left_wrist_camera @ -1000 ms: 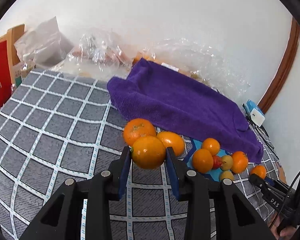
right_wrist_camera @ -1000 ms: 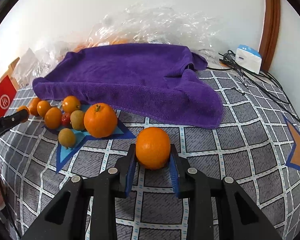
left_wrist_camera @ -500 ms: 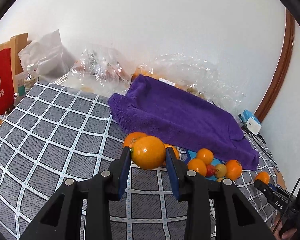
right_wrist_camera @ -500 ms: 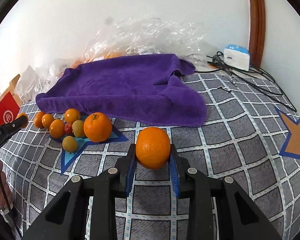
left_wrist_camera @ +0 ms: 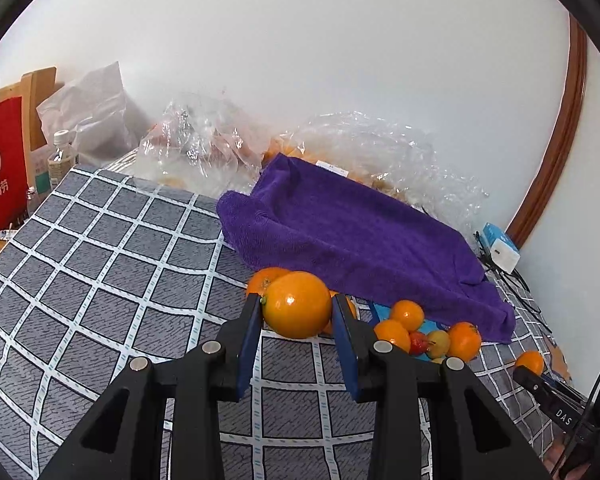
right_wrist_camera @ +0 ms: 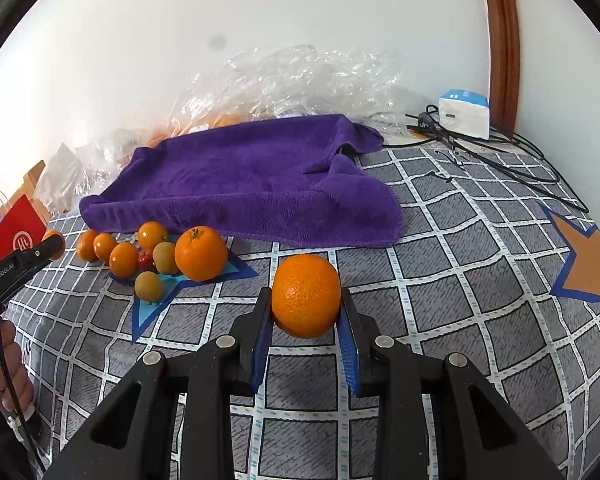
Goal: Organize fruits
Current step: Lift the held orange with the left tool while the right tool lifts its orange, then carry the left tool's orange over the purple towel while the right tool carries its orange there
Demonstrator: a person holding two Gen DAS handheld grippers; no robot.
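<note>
My left gripper [left_wrist_camera: 296, 312] is shut on a smooth orange [left_wrist_camera: 297, 305] and holds it above the checked cloth, in front of another orange [left_wrist_camera: 262, 278]. My right gripper [right_wrist_camera: 305, 304] is shut on a dimpled orange [right_wrist_camera: 306, 295], lifted above the cloth. A cluster of small oranges, green-yellow fruits and a red one [right_wrist_camera: 144, 254] lies on a blue star patch, with a large orange [right_wrist_camera: 201, 254] at its right. The same cluster shows in the left wrist view [left_wrist_camera: 420, 332]. The left gripper's tip also shows in the right wrist view [right_wrist_camera: 40, 254].
A purple towel [right_wrist_camera: 252, 176] lies behind the fruit. Clear plastic bags [left_wrist_camera: 204, 148] line the wall. A white charger box [right_wrist_camera: 464, 114] with black cables sits at the right. A red paper bag [left_wrist_camera: 0, 168] and a bottle [left_wrist_camera: 60, 160] stand at the left.
Both grippers have risen and pulled back with their oranges; the cloth and fruit cluster now look farther away and lower in both views.
</note>
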